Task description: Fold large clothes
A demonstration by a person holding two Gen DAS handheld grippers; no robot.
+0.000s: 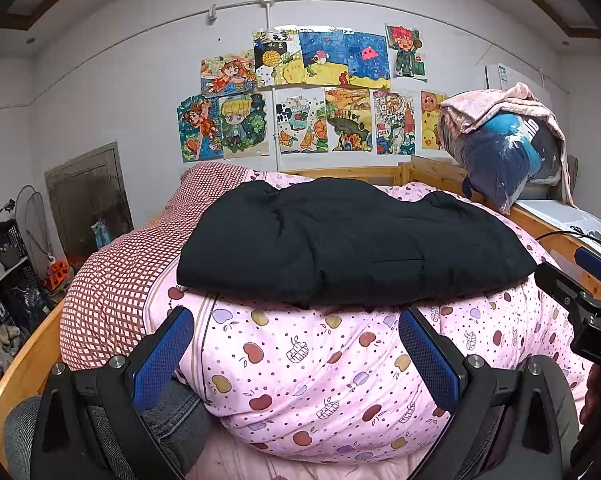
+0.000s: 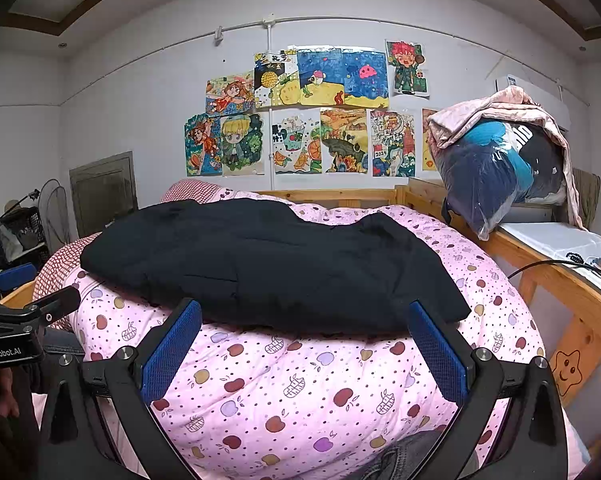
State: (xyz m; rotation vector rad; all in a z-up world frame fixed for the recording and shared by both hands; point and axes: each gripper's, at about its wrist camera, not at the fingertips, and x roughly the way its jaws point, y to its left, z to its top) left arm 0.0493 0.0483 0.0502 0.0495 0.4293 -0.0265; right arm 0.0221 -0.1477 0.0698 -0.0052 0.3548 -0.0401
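Note:
A large black padded garment [image 1: 348,240] lies folded flat on top of a pink apple-print quilt [image 1: 308,368] on the bed. The right wrist view shows the same black garment [image 2: 268,264] across the pink quilt [image 2: 300,384]. My left gripper [image 1: 296,320] is open, its blue pads [image 1: 162,356] spread wide just short of the garment's near edge, nothing between them. My right gripper [image 2: 305,312] is open too, and its fingertips reach the garment's near hem without holding it. The right gripper's body [image 1: 580,304] shows at the left view's right edge.
A red checked cover [image 1: 132,256] lies at the quilt's left. A wooden bed frame [image 2: 548,276] runs along the right, bearing a plastic bag of clothes [image 2: 496,164] under a pink blanket. Fans and a rack [image 1: 16,248] stand at the left. Denim-clad knees [image 1: 168,408] sit below the grippers.

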